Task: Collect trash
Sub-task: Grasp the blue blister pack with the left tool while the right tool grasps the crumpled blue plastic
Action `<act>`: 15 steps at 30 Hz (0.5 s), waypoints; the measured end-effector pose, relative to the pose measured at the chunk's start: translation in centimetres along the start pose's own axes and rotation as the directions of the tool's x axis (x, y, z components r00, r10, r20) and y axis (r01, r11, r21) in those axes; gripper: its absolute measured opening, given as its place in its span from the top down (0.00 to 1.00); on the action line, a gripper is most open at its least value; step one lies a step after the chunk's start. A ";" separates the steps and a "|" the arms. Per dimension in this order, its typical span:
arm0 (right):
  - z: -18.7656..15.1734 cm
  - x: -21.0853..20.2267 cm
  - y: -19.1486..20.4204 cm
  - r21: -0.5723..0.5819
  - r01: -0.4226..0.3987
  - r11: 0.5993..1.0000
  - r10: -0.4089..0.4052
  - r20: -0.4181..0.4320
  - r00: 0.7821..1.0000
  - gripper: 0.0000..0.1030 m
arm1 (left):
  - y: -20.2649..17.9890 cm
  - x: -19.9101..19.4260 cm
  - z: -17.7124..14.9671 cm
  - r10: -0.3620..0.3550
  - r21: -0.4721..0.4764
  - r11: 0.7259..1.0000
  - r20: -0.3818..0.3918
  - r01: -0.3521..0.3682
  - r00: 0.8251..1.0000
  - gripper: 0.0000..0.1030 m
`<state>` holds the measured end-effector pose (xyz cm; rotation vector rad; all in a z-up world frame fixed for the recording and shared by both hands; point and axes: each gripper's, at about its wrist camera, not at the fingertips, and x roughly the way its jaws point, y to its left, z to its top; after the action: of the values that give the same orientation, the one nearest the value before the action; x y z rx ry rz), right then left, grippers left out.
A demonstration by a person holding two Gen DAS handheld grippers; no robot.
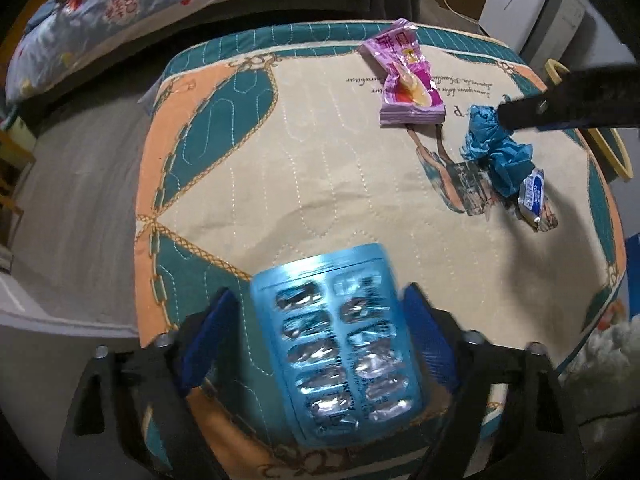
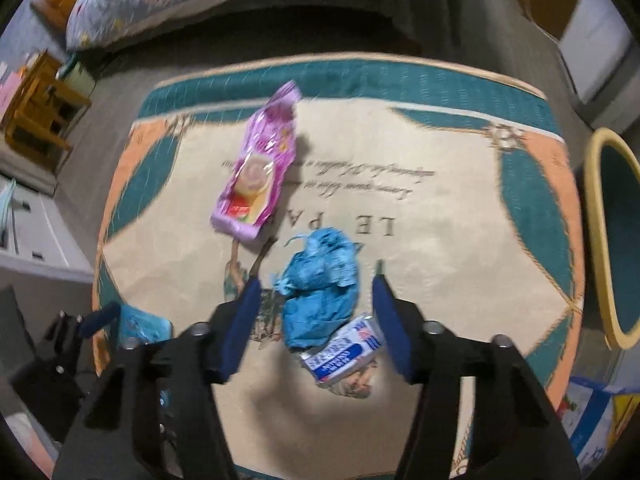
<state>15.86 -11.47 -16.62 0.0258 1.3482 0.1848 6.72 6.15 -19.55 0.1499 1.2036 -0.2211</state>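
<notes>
Blue-padded left gripper [image 1: 324, 320] steeply downward, fingers [image 1: 208, 336] astride blister pack [image 1: 340, 344].

left hand-held gripper [image 1: 326, 320] – black frame | 2 blue pads | silver screws | right hand-held gripper [image 2: 316, 312] – same

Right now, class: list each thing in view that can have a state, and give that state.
Blister pack: flat, pockets emptied, between open left gripper jaws.
Blue wad: crumpled, between open right gripper jaws.
Pink wrapper: torn, lying flat.
White wrapper: crumpled, touching wad.
</notes>
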 end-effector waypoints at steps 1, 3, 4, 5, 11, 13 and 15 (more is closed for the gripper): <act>0.0 0.3 0.3 -0.012 0.004 1.000 -0.004 -0.006 1.000 0.54 | 0.2 -0.1 0.3 -0.008 -0.004 1.000 0.000 0.008 1.000 0.27; -0.1 1.2 0.7 -0.038 0.014 0.999 -0.015 -0.032 0.999 0.61 | 0.3 -0.2 0.4 -0.016 -0.009 1.000 0.001 0.016 1.000 0.28; -0.2 1.7 0.9 -0.049 0.018 0.999 -0.021 -0.047 0.999 0.63 | 0.2 -0.2 0.4 -0.013 -0.006 1.000 0.002 0.013 1.000 0.29; -0.4 2.2 1.0 -0.066 0.032 0.997 -0.036 -0.059 0.998 0.66 | 0.2 -0.2 0.5 -0.014 -0.005 1.000 0.003 0.014 1.000 0.29; -0.6 1.7 1.0 -0.098 0.045 0.994 -0.049 -0.037 0.998 0.80 | -0.1 -1.3 1.7 -0.038 -0.010 0.999 0.048 0.038 0.998 0.30; -0.6 0.8 0.8 -0.087 0.038 0.995 -0.039 -0.011 0.999 0.80 | -0.3 -1.7 1.8 -0.038 -0.013 0.999 0.060 0.039 0.997 0.30; -0.4 -0.4 0.1 -0.065 0.018 0.998 -0.017 0.014 1.000 0.80 | -0.7 -2.4 2.3 -0.027 -0.008 1.000 0.080 0.028 0.996 0.30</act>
<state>15.40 -11.43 -16.31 -0.0395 1.3279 0.2133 7.80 5.15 -16.53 0.1155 1.1272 -0.2438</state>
